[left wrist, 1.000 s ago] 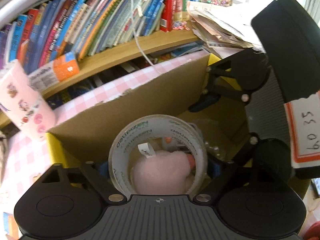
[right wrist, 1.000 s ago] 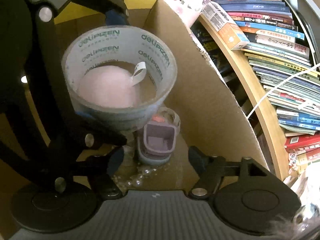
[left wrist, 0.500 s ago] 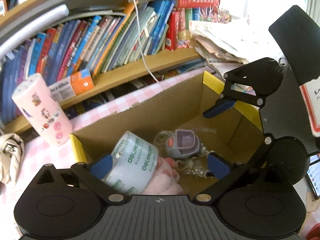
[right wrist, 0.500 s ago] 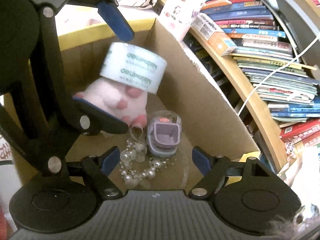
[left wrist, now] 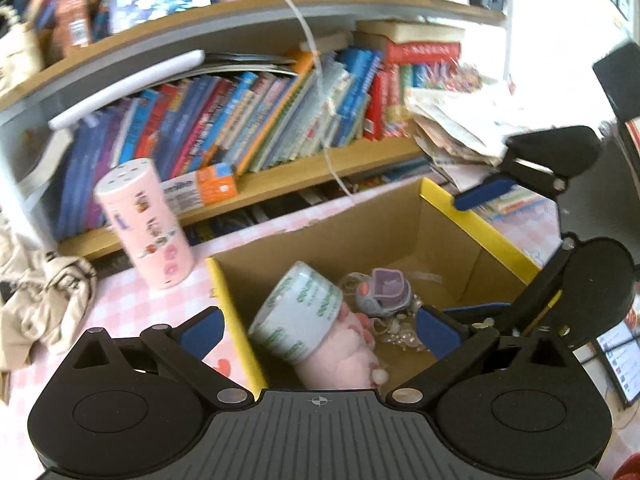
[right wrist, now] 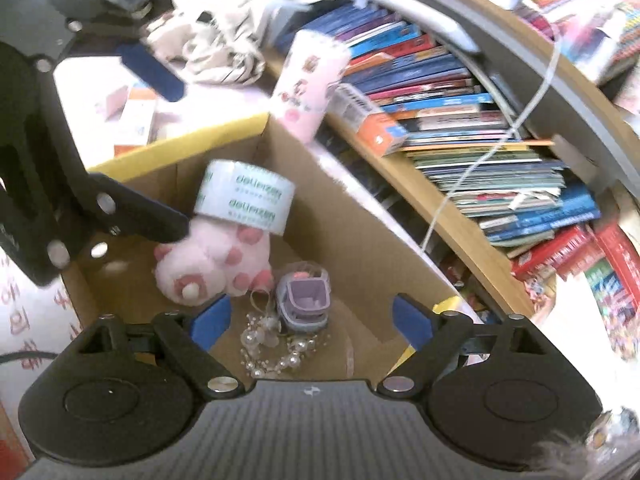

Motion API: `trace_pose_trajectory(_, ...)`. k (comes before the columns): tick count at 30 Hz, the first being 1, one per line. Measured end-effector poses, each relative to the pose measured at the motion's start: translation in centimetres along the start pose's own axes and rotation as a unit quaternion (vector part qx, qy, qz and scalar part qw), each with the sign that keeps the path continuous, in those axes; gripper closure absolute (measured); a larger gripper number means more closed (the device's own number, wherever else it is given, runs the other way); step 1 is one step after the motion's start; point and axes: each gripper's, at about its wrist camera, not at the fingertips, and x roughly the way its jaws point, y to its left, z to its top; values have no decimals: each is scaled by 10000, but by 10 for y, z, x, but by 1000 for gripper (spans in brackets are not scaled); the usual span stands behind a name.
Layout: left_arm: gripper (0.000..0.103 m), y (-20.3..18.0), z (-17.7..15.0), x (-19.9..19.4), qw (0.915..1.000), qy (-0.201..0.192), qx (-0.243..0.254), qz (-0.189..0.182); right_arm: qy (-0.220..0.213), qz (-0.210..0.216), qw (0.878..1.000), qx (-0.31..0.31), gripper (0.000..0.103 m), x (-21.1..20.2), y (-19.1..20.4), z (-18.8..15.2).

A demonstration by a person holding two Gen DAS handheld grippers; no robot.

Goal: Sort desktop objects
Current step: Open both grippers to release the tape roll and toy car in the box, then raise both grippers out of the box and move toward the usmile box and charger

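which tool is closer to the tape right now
Left. The left tool, jaws just opened, empty, hangs right over the tape; the right tool, jaws also just opening and empty, is farther back above the beads.

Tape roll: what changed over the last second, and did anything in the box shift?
The left gripper let go of the tape roll; it now leans on the pink plush toy inside the cardboard box. Both grippers have just been opening, nothing between their fingers, and pulled up and back. The right gripper is empty too. Bead string and purple toy stayed put.
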Motion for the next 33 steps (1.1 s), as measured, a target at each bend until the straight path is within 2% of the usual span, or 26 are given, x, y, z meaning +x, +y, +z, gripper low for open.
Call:
trace_pose_trajectory(6, 0, 16, -12, -22, 9977, -233, -501, 393, -414, -357, 9973, 488, 11, -23, 10, -10)
trace_pose_trajectory(8, 0, 22, -18, -35, 9942, -577, -739, 531, -605, -483, 9948, 660, 11, -30, 13, -13)
trace_pose_trajectory(12, 0, 33, -37, -66, 9746, -1681, -1340, 625, -1013, -755, 9865, 1037, 9, -42, 19, -22)
trace_pose_trajectory(15, 0, 36, -50, -81, 9618, -2152, -1588, 588, -1229, -911, 9798, 1289, 7, -48, 26, -29)
trace_pose_trajectory(22, 0, 41, -74, -89, 9610, -2003, -1816, 587, -1474, -975, 9705, 1641, 6, -57, 47, -38)
trace_pose_trajectory(29, 0, 56, -100, -94, 9616, -1816, -1987, 538, -1375, -1184, 9658, 1855, 4, -61, 70, -37)
trace_pose_trajectory(33, 0, 69, -110, -98, 9684, -1662, -1794, 495, -1199, -1414, 9627, 1969, 3, -63, 87, -33)
